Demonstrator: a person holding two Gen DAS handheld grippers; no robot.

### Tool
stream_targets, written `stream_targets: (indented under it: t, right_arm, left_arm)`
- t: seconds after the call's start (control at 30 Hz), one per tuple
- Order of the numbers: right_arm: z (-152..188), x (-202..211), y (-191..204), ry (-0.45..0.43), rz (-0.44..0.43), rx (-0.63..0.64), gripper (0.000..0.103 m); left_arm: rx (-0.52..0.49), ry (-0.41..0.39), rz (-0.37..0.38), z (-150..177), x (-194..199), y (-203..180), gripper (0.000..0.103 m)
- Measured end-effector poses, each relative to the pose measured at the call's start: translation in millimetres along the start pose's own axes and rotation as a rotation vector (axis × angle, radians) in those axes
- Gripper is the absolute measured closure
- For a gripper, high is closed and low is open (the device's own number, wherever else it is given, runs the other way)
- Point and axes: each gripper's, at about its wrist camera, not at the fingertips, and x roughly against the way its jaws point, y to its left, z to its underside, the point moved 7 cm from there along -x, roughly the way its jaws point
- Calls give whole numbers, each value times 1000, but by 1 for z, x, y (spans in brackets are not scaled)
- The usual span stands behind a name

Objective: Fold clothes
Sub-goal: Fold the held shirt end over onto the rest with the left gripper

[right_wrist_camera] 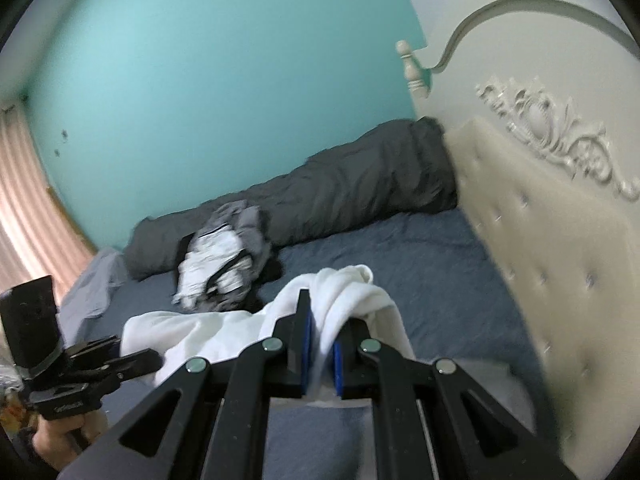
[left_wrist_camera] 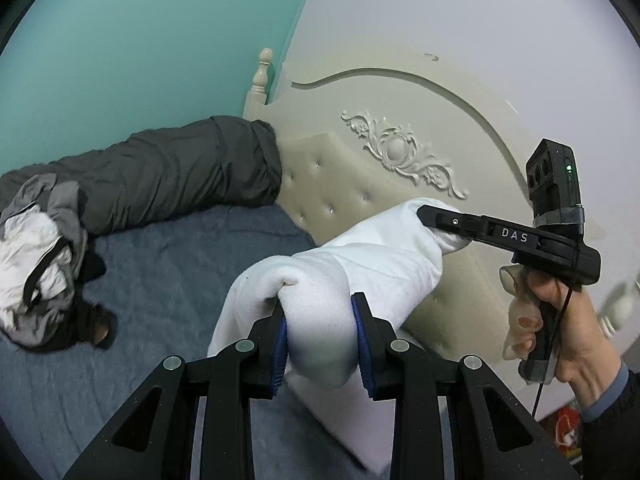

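Observation:
A white fleece garment [left_wrist_camera: 384,264] hangs in the air above the bed, stretched between both grippers. My left gripper [left_wrist_camera: 322,336] is shut on a thick bunched fold of it. My right gripper [right_wrist_camera: 322,344] is shut on another edge of the white garment [right_wrist_camera: 224,332], which drapes leftward toward the left gripper [right_wrist_camera: 132,364]. In the left wrist view the right gripper [left_wrist_camera: 424,214] shows from the side, its tips buried in the cloth.
A blue sheet [left_wrist_camera: 168,264] covers the bed. A dark grey rolled duvet [left_wrist_camera: 168,176] lies along the teal wall. A heap of white, grey and black clothes [left_wrist_camera: 40,272] sits at the left. The cream tufted headboard [left_wrist_camera: 360,184] stands close behind the garment.

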Motion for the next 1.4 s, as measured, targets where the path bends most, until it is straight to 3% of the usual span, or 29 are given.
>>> stream_targets:
  t: [0.13, 0.23, 0.33, 0.43, 0.6, 0.93, 1.4]
  right_arm:
    - [-24, -6, -31, -69, 79, 36, 95]
    - [-19, -12, -60, -73, 138, 52, 95]
    - [8, -21, -98, -15, 187, 37, 95]
    - [62, -21, -141, 64, 203, -13, 95]
    - [141, 3, -179, 149, 165, -85, 95]
    - [225, 44, -188, 271, 123, -144, 95]
    - [276, 53, -196, 332, 108, -227, 95]
  left_arm:
    - [-26, -36, -7, -14, -45, -16, 71]
    - [-37, -18, -2, 1, -82, -26, 72]
    - [-15, 71, 37, 50, -124, -38, 71]
    - [7, 181, 91, 109, -154, -54, 71]
    - [12, 222, 118, 169, -151, -77, 71]
    - [83, 306, 120, 240, -140, -86, 71]
    - [177, 351, 140, 279, -130, -83, 71]
